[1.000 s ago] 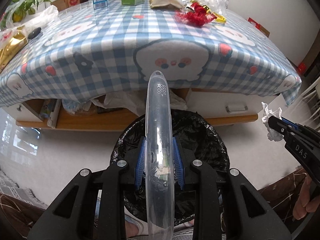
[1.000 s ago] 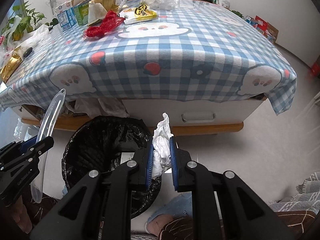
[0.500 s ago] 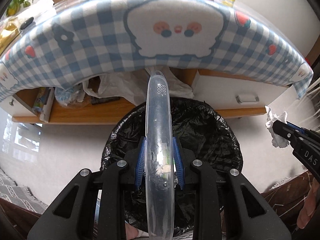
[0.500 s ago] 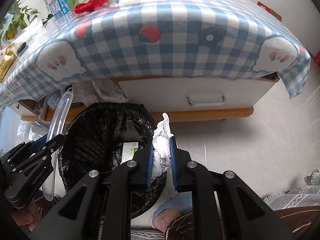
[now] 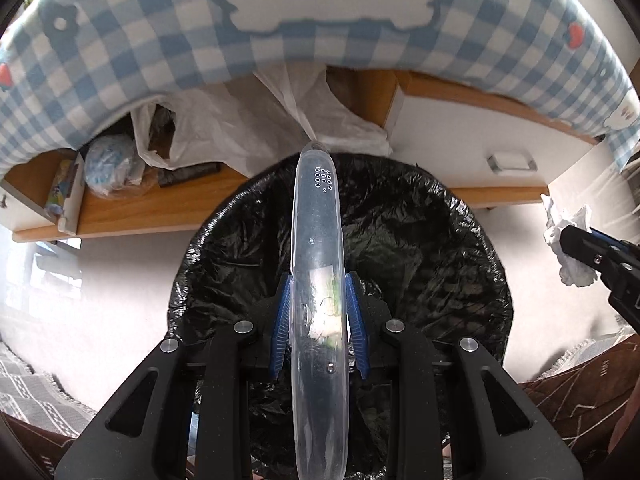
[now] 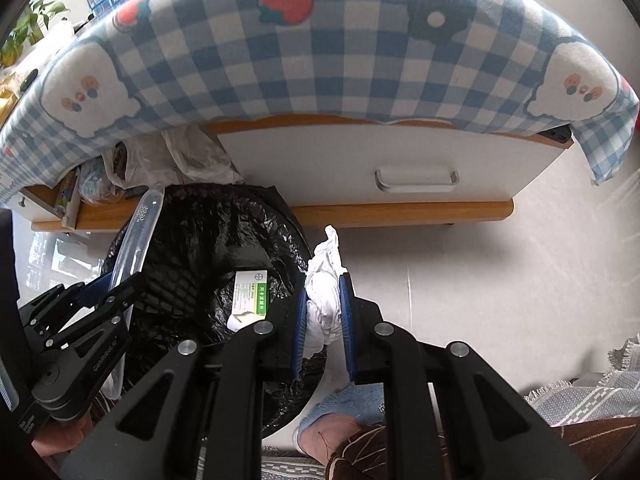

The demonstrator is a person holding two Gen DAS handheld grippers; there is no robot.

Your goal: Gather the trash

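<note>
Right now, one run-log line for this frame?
left gripper: shut on clear plastic case over black-lined trash bin | right gripper: shut on crumpled white tissue, at the bin's edge | nothing released

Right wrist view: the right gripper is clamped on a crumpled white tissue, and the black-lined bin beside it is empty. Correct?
Not quite. The bin is not empty: a white and green box lies inside, seen in the right wrist view. The rest holds: the right gripper is clamped on the crumpled white tissue.

Ahead of me a blue checked tablecloth (image 6: pixel 320 72) overhangs a low table's white drawer (image 6: pixel 400 168) at frame centre. Pale floor (image 6: pixel 500 280) fills the right; a grey rug (image 6: pixel 592 396) sits lower right.
</note>
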